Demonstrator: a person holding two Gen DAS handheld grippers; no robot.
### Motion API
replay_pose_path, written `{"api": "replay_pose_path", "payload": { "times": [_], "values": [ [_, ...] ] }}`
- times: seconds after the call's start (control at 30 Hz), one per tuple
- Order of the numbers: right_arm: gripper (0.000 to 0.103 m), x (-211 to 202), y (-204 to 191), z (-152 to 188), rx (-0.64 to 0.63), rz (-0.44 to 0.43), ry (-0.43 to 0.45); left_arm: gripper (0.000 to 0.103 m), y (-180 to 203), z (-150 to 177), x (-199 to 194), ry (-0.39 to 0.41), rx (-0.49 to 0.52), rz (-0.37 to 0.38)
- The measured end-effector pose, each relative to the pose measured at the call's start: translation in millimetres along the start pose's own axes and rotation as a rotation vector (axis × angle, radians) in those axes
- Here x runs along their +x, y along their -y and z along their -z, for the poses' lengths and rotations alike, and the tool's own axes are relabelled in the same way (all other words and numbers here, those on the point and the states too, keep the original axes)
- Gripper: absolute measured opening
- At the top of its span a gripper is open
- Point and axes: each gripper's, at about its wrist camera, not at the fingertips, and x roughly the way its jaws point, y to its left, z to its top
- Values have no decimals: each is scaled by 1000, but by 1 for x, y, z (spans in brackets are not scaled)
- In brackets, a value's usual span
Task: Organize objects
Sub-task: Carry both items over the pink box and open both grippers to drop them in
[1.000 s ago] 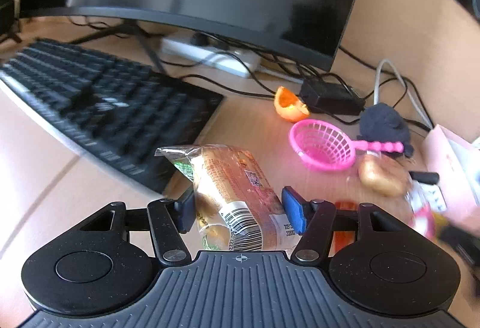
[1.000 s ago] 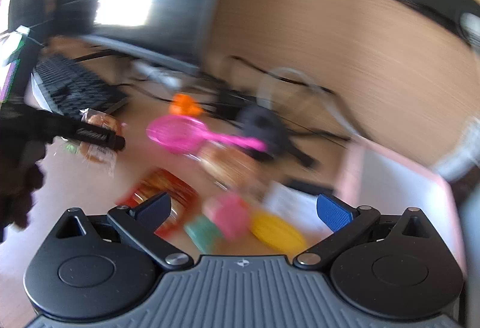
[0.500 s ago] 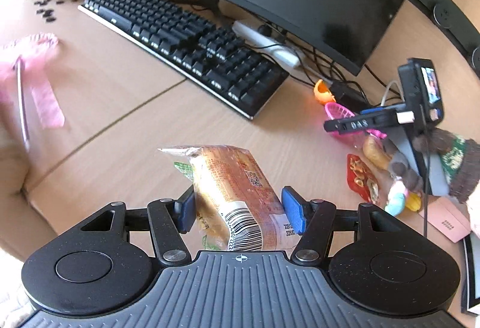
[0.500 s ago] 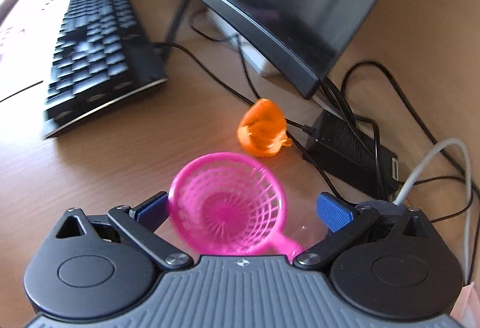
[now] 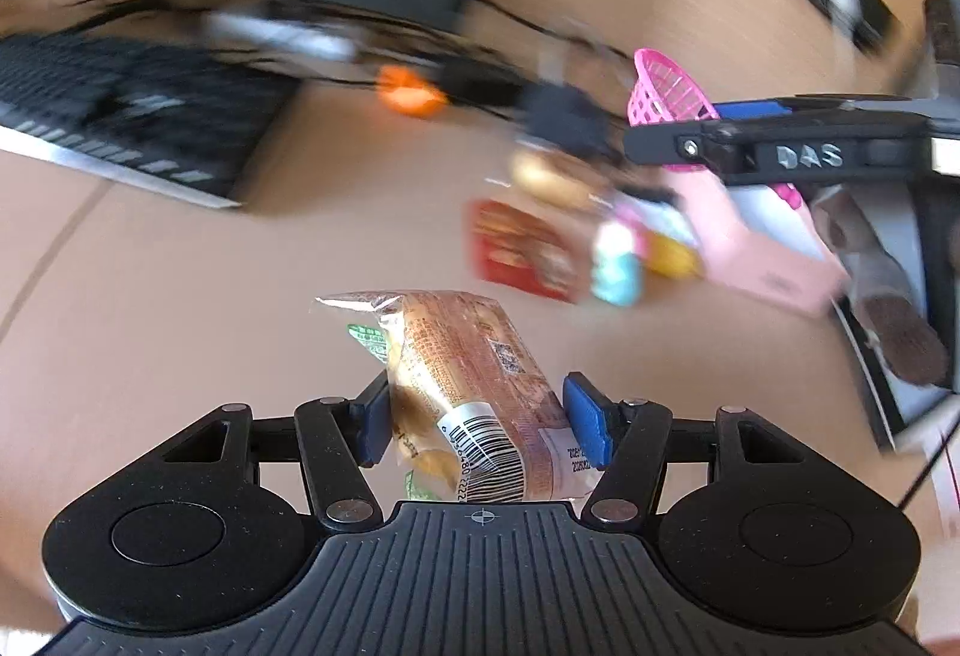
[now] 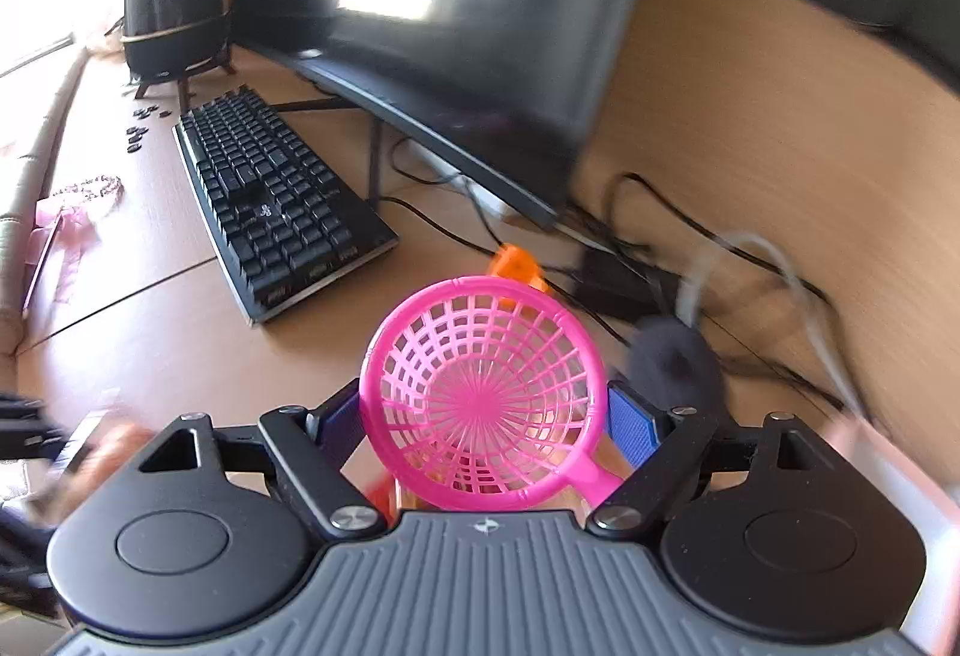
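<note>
Two grips: crinkly bread packet (image 5: 474, 392), latticed pink strainer (image 6: 480, 392).

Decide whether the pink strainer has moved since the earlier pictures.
Yes. The pink strainer, earlier lying beside the orange piece, is now off the desk in the right gripper.

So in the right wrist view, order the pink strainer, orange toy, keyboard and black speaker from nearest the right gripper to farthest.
1. Pink strainer, between the right gripper jaws.
2. Orange toy, just beyond, slightly right.
3. Keyboard, left, mid-desk.
4. Black speaker, far left corner.
</note>
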Motion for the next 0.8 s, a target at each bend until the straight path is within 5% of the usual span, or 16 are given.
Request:
{"api": "replay_pose_path", "payload": {
  "times": [0.3, 0.53, 0.67, 0.8],
  "values": [
    [83, -109, 19, 102, 200, 253, -40, 64, 84, -47, 36, -16, 243, 198],
    [83, -157, 39, 158, 364, 369, -24, 64, 173, -131, 73, 148, 289, 290],
    [83, -165, 52, 179, 431, 391, -26, 67, 217, -166, 133, 152, 259, 361],
    [83, -164, 65, 195, 497, 394, -24, 62, 245, -162, 214, 89, 312, 179]
  ]
}}
